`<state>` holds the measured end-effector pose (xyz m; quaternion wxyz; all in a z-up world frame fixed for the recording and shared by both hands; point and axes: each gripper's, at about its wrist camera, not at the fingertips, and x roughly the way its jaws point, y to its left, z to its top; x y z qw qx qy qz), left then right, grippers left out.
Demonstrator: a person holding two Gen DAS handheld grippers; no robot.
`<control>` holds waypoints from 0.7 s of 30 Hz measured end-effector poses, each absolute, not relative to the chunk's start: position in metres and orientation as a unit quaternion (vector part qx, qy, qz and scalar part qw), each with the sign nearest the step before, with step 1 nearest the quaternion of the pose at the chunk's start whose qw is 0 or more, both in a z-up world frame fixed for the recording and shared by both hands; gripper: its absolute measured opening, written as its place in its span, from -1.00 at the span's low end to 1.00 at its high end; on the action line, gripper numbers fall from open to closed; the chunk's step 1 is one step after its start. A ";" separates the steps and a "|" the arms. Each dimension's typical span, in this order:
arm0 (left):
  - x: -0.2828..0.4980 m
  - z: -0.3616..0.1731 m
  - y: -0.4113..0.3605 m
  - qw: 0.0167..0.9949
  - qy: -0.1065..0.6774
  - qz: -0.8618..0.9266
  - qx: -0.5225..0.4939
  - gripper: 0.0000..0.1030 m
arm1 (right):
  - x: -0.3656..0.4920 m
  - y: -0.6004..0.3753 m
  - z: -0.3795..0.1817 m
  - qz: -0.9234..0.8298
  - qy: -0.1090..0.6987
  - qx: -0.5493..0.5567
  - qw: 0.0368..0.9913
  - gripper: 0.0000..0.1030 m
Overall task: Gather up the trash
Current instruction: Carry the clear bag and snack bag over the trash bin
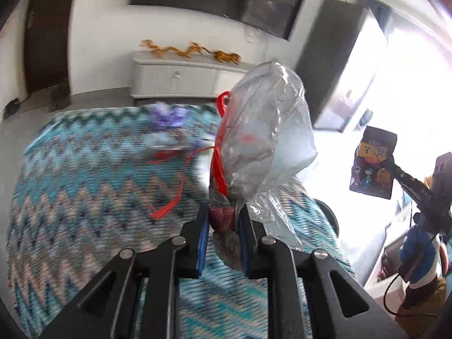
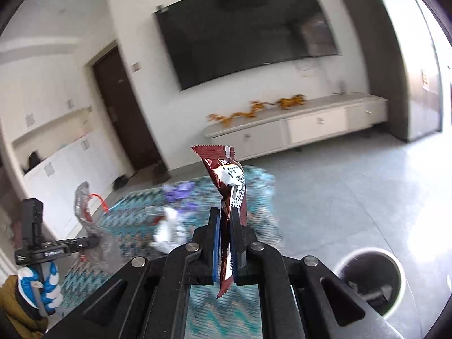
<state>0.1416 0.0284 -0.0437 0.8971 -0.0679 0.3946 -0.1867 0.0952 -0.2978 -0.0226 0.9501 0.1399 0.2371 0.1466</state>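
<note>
Presently held, left gripper [image 1: 223, 220]: jaws pressed together on the lower end of a clear plastic bag [image 1: 265, 130] with red handles; bag stands up above the fingers, over the table.
Presently held, right gripper [image 2: 225, 223]: jaws pinching a brown snack wrapper [image 2: 228, 180] near its middle, both ends free; held aloft beside the table edge.
Destination, judged: grey trash bin [image 2: 395, 265] on the floor, low right of the right gripper, mouth open.
Risk, wrapper: slick foil in a narrow pinch may slide out on a quick swing; released off-centre, it would land on the floor beside the bin.
Risk, bag: light film may billow and catch on a finger at release, or its red handles may snag.
Remaining on table [image 1: 84, 197]: purple scraps [image 1: 166, 118], white crumpled paper [image 2: 169, 231], red ribbon [image 1: 166, 209]; zigzag cloth beneath.
Surroundings: white low cabinet [image 2: 316, 124] with gold dragon ornament [image 2: 254, 110], wall screen [image 2: 245, 34], dark door [image 2: 124, 107].
Obstruction: none seen between right gripper and bin; views blurred.
</note>
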 end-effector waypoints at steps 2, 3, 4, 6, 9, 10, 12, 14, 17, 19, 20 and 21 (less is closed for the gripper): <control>0.153 -0.045 -0.008 0.889 0.405 -0.208 -0.051 -0.65 | 0.091 -0.330 -0.036 0.123 0.239 0.161 0.950 -0.87; 0.158 -0.045 -0.026 0.884 0.411 -0.218 -0.043 -0.65 | 0.089 -0.343 -0.042 0.112 0.241 0.170 0.949 -0.87; 0.164 -0.047 -0.046 0.879 0.416 -0.229 -0.033 -0.65 | 0.088 -0.358 -0.051 0.100 0.244 0.179 0.948 -0.87; 0.171 -0.051 -0.087 0.871 0.425 -0.247 -0.011 -0.65 | 0.084 -0.384 -0.067 0.079 0.250 0.199 0.944 -0.87; 0.184 -0.058 -0.153 0.857 0.436 -0.274 0.025 -0.65 | 0.078 -0.422 -0.093 0.047 0.259 0.230 0.937 -0.87; 0.189 -0.061 -0.175 0.851 0.441 -0.282 0.035 -0.65 | 0.077 -0.434 -0.103 0.037 0.262 0.240 0.934 -0.87; 0.195 -0.072 -0.219 0.841 0.449 -0.297 0.053 -0.65 | 0.074 -0.456 -0.120 0.021 0.269 0.258 0.928 -0.87; 0.203 -0.084 -0.261 0.831 0.457 -0.307 0.071 -0.65 | 0.074 -0.475 -0.135 0.007 0.276 0.272 0.922 -0.87; 0.212 -0.104 -0.310 0.819 0.471 -0.317 0.090 -0.65 | 0.076 -0.499 -0.155 -0.012 0.286 0.286 0.914 -0.87; 0.217 -0.119 -0.340 0.811 0.481 -0.318 0.100 -0.65 | 0.081 -0.513 -0.166 -0.022 0.294 0.294 0.909 -0.87; 0.222 -0.128 -0.352 0.806 0.488 -0.318 0.102 -0.65 | 0.083 -0.517 -0.172 -0.024 0.297 0.298 0.907 -0.87; 0.225 -0.134 -0.362 0.802 0.495 -0.317 0.102 -0.64 | 0.086 -0.523 -0.178 -0.026 0.301 0.302 0.904 -0.87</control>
